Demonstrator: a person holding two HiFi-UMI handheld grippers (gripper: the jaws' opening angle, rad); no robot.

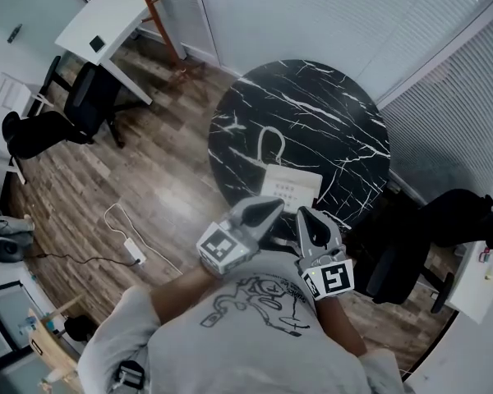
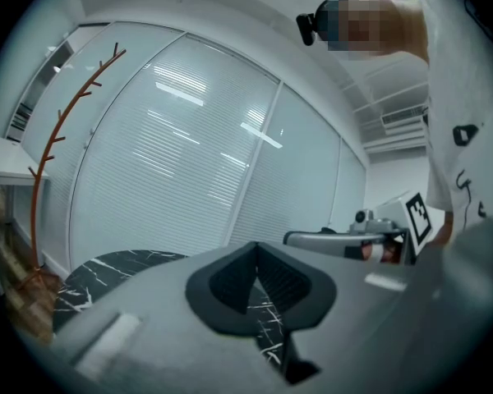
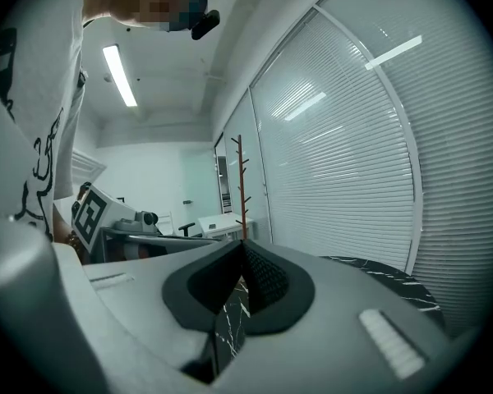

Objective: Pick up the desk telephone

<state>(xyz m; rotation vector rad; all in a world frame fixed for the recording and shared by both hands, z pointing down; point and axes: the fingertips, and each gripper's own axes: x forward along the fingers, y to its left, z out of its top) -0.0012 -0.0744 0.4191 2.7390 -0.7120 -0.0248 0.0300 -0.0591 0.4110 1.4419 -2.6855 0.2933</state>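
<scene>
Black marble surface (image 1: 312, 97) carries a desk telephone (image 1: 292, 189) at its near edge. Left gripper (image 1: 269, 209) and right gripper (image 1: 306, 218) have fingers pressed together, empty.

In the head view, the near edge of the desk telephone (image 1: 292, 189) is hidden behind the left gripper (image 1: 270, 207) and the right gripper (image 1: 309, 220). Its keys are too small to read. The white surface (image 1: 479, 290) at the right is cut off by the picture's edge.

Left tongs (image 1: 273, 207), right tongs (image 1: 306, 219): closed, empty.
</scene>
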